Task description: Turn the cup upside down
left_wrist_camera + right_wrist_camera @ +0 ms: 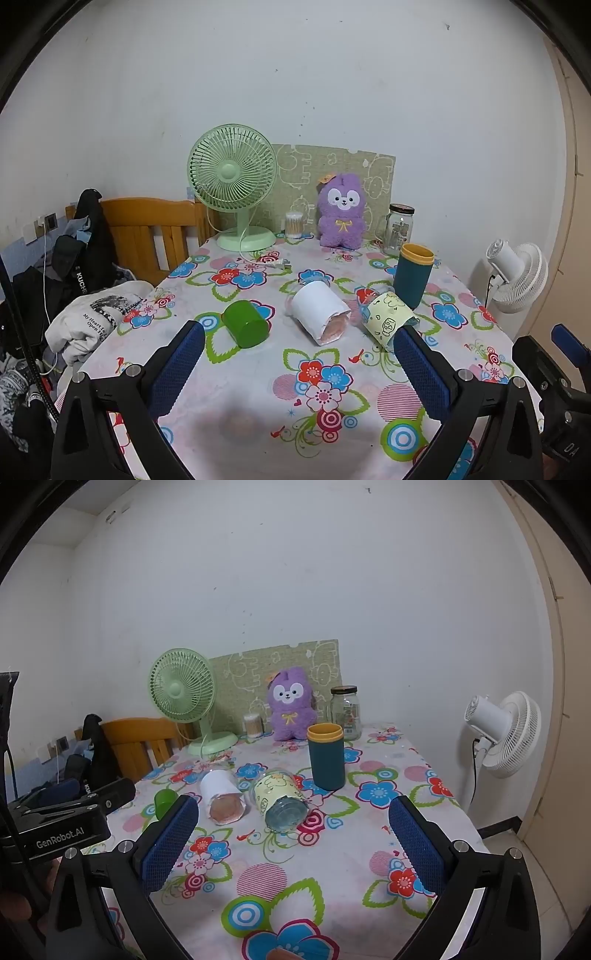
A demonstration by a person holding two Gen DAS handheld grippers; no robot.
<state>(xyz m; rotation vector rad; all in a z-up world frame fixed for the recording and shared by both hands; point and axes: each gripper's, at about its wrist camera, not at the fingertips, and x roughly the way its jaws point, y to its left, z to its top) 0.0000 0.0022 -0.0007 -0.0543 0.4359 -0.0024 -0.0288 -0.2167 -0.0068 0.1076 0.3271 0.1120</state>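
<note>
Three cups lie on their sides on the floral tablecloth [258,387]: a green cup [245,324] [164,802], a white-wrapped cup [320,312] [221,792], and a glass with a yellow cartoon sleeve [388,317] [280,799]. A dark teal cup with a yellow rim [413,275] [327,755] stands upright behind them. My left gripper [299,336] is open and empty, held in front of the cups. My right gripper [293,812] is open and empty, in front of the sleeved glass.
At the table's back stand a green desk fan [232,184], a purple plush toy [341,210], a glass jar [399,229] and a cotton swab pot [293,225]. A white floor fan [502,731] stands right of the table. Clothes [92,321] lie left.
</note>
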